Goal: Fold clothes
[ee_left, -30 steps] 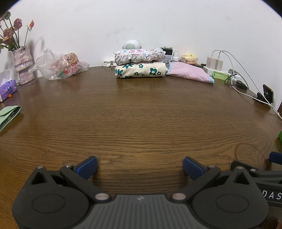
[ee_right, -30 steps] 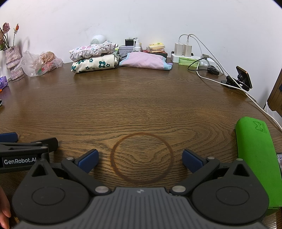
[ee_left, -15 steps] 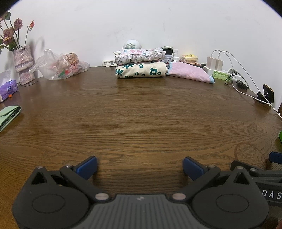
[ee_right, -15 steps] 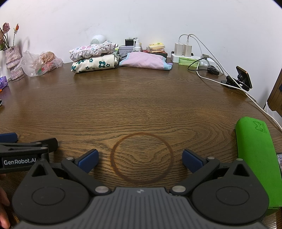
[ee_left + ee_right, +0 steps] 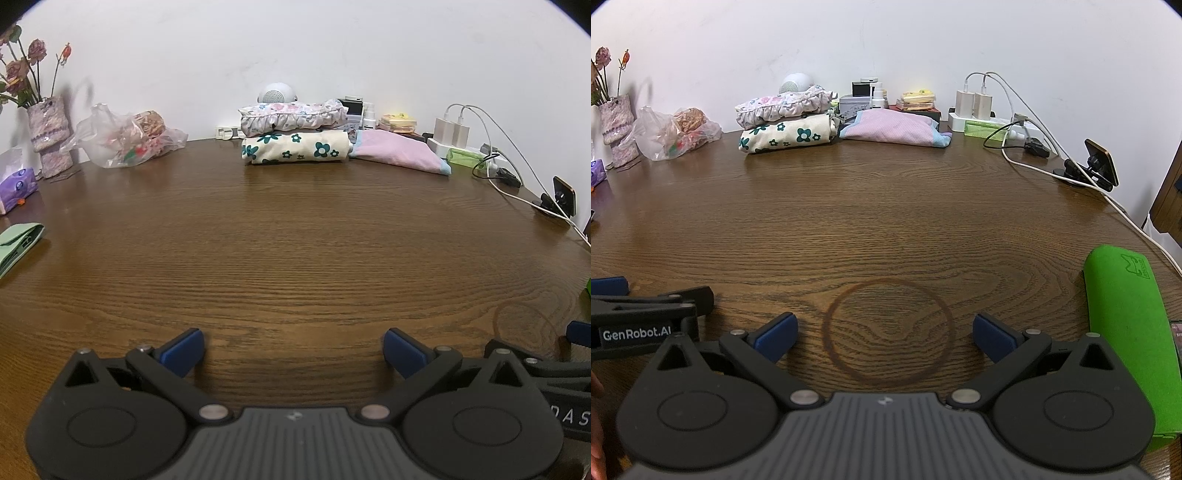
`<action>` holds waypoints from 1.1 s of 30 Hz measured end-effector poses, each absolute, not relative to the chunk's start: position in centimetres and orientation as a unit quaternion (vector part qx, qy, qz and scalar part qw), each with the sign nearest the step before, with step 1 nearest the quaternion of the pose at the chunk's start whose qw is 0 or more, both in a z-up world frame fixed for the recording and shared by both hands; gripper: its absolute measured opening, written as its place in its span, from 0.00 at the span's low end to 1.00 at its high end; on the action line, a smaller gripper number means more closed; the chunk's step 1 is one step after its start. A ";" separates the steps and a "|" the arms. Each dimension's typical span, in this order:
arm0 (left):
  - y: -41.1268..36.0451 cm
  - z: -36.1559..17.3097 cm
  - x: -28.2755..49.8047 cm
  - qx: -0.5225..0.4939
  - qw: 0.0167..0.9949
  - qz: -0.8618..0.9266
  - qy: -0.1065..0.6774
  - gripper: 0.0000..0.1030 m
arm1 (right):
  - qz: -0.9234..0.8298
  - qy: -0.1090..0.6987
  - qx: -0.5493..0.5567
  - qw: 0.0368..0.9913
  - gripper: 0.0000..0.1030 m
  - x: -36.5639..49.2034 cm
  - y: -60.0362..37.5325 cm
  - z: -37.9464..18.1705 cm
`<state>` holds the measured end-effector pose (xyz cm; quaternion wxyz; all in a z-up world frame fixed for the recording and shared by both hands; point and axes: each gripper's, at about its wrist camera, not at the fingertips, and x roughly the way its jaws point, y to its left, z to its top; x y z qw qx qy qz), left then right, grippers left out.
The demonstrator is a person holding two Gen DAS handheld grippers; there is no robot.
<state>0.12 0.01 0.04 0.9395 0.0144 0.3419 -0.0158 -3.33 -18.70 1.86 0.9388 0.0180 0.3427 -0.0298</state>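
Folded clothes lie at the table's far edge: a cream flower-print bundle [image 5: 295, 147] [image 5: 786, 136] with a ruffled floral piece [image 5: 291, 115] [image 5: 783, 107] on top, and a pink folded cloth [image 5: 399, 155] [image 5: 894, 127] to its right. My left gripper [image 5: 292, 349] rests low at the near edge, open, with nothing between its blue pads. My right gripper [image 5: 882, 334] sits beside it, open and empty over a dark ring mark [image 5: 888, 334] in the wood. Each gripper shows at the edge of the other's view.
A wooden table [image 5: 295, 240] carries a flower vase [image 5: 48, 136], a plastic bag [image 5: 122, 138], chargers and cables [image 5: 1004, 118], a phone on a stand [image 5: 1099, 166], a green case [image 5: 1126, 332] at the right, and a pale green item [image 5: 18, 243] at the left.
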 end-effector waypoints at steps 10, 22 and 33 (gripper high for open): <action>0.7 2.2 0.8 -0.014 0.940 -0.069 0.334 0.95 | -0.012 0.365 0.040 0.930 1.00 -3.3 -19.6 2.9; -2.8 12.7 19.6 -0.064 0.912 -0.261 0.309 0.93 | 0.081 0.280 0.171 0.941 1.00 10.8 -31.6 17.2; -9.8 5.4 30.3 -0.030 0.905 -0.214 0.367 0.72 | 0.026 0.414 0.202 0.887 0.77 32.2 -35.2 7.8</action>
